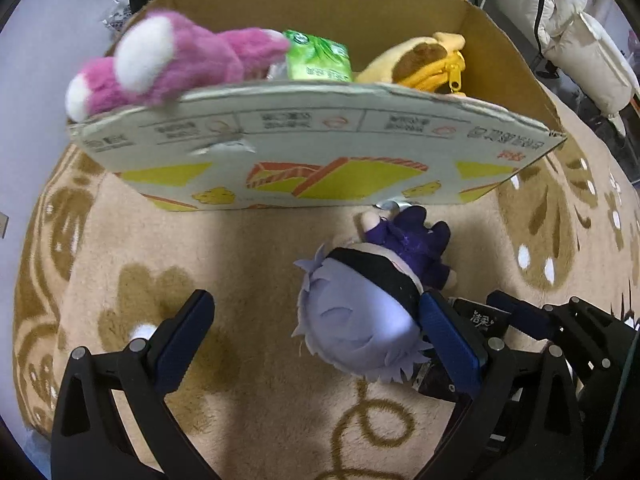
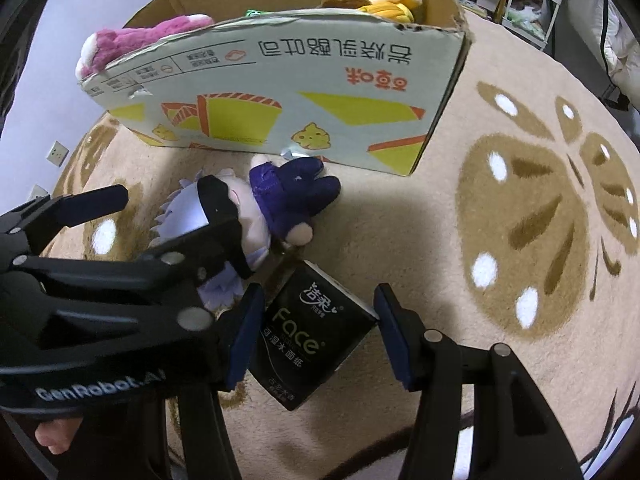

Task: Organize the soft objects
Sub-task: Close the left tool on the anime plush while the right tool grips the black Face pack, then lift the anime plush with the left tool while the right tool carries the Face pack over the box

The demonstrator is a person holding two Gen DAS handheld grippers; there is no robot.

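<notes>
While left hand-held gripper (image 1: 316, 336) gapes beside doll (image 1: 360, 320), right hand-held gripper (image 2: 320, 320) clamps tissue pack (image 2: 316, 332), box (image 2: 320, 92) edge near.

Both wrist views steeply down, close, sharing doll (image 1: 360, 320) and box (image 2: 304, 92)

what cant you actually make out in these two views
- Box floor: both views, near wall hides it.
- Pink plush: left view, blurred; face unseen.
- Doll head: right view, left tongs cover it.
- Black tissue pack: left view, mostly behind a finger.
</notes>
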